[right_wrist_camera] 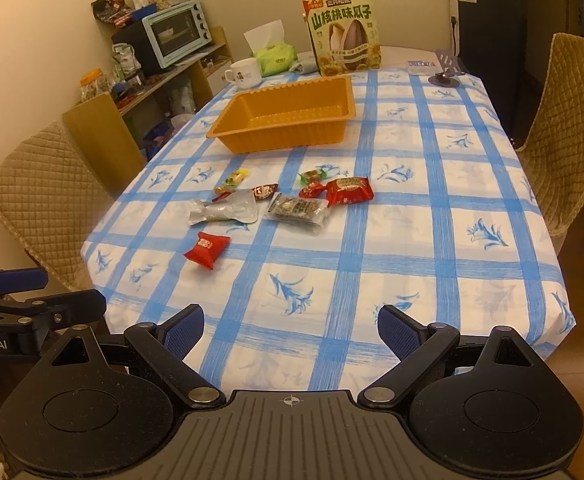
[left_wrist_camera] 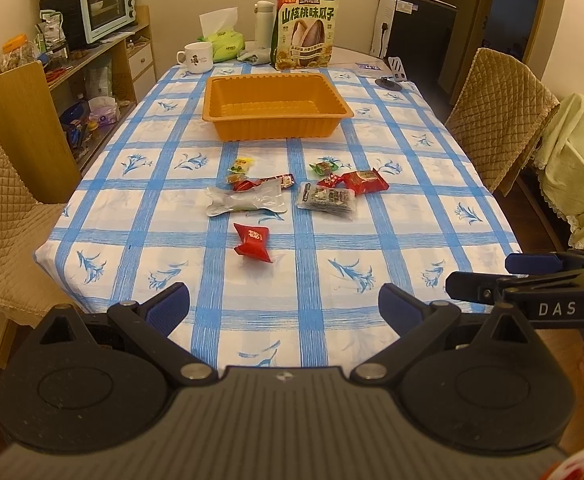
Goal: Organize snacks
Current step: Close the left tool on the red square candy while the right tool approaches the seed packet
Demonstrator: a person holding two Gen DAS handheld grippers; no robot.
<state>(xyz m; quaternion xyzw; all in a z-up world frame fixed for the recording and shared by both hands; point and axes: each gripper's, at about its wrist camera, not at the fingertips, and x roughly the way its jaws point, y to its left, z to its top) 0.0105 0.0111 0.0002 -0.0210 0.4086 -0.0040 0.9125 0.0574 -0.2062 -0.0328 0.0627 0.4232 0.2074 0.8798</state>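
Here, a dining table is shown with both handheld grippers held back at its near edge.

Left gripper [left_wrist_camera: 283, 306]: seen at the bottom of the left wrist view; jaws spread wide, nothing held.

Right gripper [right_wrist_camera: 291, 330]: seen at the bottom of the right wrist view; jaws likewise spread wide and empty.

Orange tray [left_wrist_camera: 227, 114]: placed above centre in the left wrist view, on the blue checked tablecloth [left_wrist_camera: 412, 216]; no snack is seen inside it.

Loose snacks: scattered at frame centre, below the tray and well apart from it.

Red candy packet [left_wrist_camera: 253, 242]: lying alone, lowest in the frame and nearest the grippers.

Silver foil pouch [left_wrist_camera: 247, 200]: lying just above the red packet, overlapping a long red stick packet [left_wrist_camera: 269, 182].

Clear wrapped bar [left_wrist_camera: 326, 199]: right of centre, touching a red biscuit packet [left_wrist_camera: 366, 180].

Sunflower seed bag [left_wrist_camera: 307, 30]: standing upright at top centre, behind the tray.

Step judged in hand: the first pick-up, not yet begun.

How it is best done: the lone red candy packet is judged the easiest first target, being clear of its neighbours. Its puffed middle should be straddled with the fingers lowered close to the cloth, then closed gently so the wrapper is not squeezed out sideways or the cloth pinched.
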